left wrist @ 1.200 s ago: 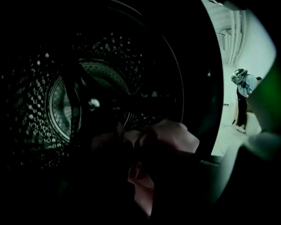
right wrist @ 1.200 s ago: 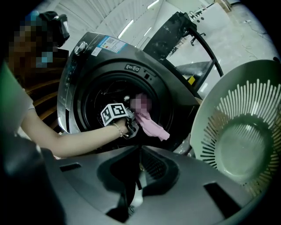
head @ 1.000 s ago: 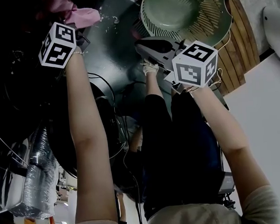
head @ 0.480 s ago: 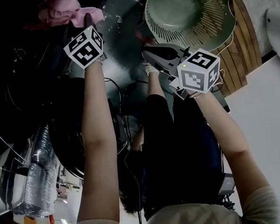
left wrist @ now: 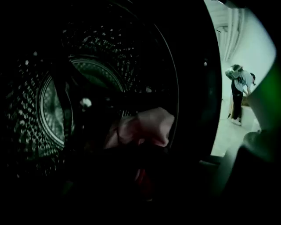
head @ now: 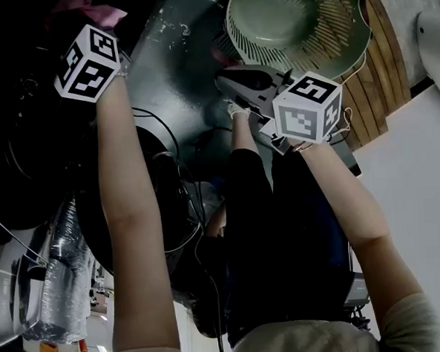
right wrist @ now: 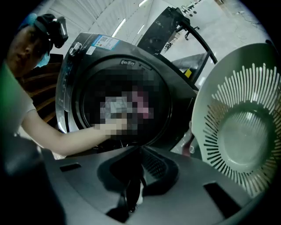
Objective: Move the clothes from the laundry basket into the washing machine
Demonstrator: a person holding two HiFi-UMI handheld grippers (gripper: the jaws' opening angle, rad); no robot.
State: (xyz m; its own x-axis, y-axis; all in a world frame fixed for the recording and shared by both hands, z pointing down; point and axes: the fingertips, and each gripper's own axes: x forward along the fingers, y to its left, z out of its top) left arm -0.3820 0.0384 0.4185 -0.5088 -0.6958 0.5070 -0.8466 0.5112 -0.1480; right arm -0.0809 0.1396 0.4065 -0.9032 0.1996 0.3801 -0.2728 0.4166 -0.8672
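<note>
The washing machine (right wrist: 72,79) stands open, and my left gripper (left wrist: 140,151) is inside its steel drum (left wrist: 52,110). In the head view only that gripper's marker cube (head: 87,62) shows at the dark opening. A pink cloth (left wrist: 147,125) sits right at the left jaw tips. A reddish strip of it shows in the gap between the dark jaws, which have just been closing. The green laundry basket (head: 292,18) lies tipped on its side with nothing visible in it. My right gripper (head: 229,76) hangs shut and holds nothing, between the basket (right wrist: 246,132) and the machine.
A silver vent hose (head: 56,293) and black cables (head: 184,203) lie at the lower left. The person's legs (head: 282,227) fill the middle. Wooden boards (head: 377,72) run beside the basket. Another person (left wrist: 239,88) stands far off.
The left gripper drew back toward the door rim half a second ago, then went left again, deeper into the opening. Less of the pink cloth shows. The right gripper stayed put.
</note>
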